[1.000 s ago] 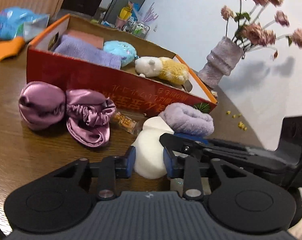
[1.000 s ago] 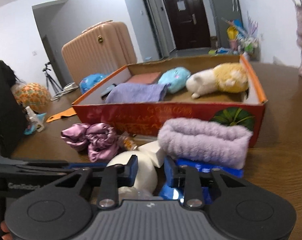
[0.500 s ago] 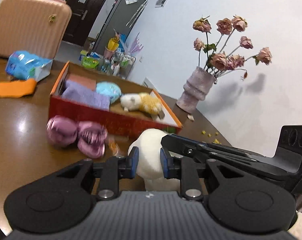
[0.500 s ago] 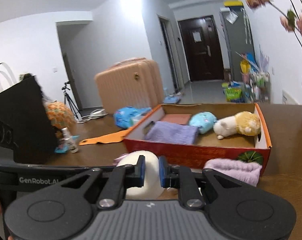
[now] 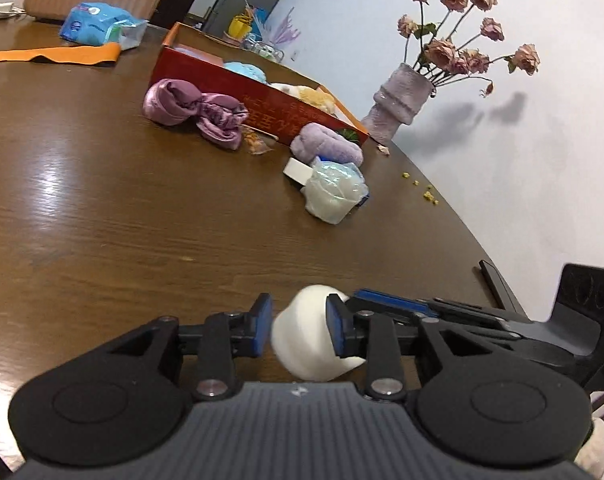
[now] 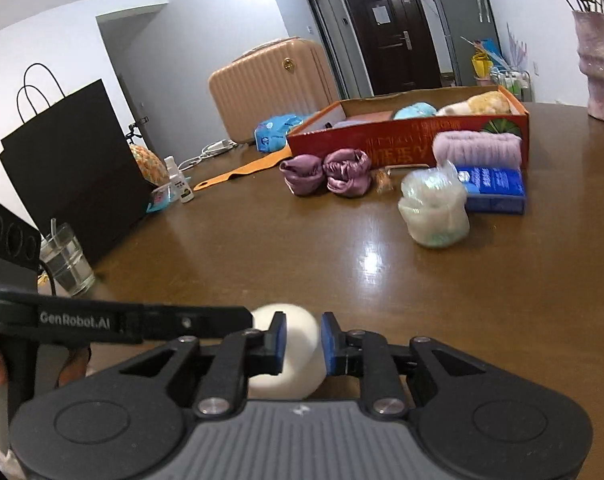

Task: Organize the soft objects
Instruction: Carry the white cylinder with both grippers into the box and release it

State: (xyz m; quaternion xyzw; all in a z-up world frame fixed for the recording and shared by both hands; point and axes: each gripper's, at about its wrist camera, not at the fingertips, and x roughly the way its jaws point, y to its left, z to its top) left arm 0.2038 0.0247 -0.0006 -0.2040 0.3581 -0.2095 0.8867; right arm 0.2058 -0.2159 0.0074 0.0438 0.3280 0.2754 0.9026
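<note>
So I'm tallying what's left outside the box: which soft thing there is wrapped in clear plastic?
The pale bundle in crinkly clear film, nearest the grippers. The fluffy lilac roll and the purple satin pieces by the red box are bare fabric.

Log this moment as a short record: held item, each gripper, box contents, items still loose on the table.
held item: white soft roll, between both grippers
left gripper: fingers on the roll
right gripper: fingers on the roll
red box: blue plush, yellow-white plush
loose on table: purple satin bundle, lilac fuzzy roll, plastic-wrapped bundle
</note>
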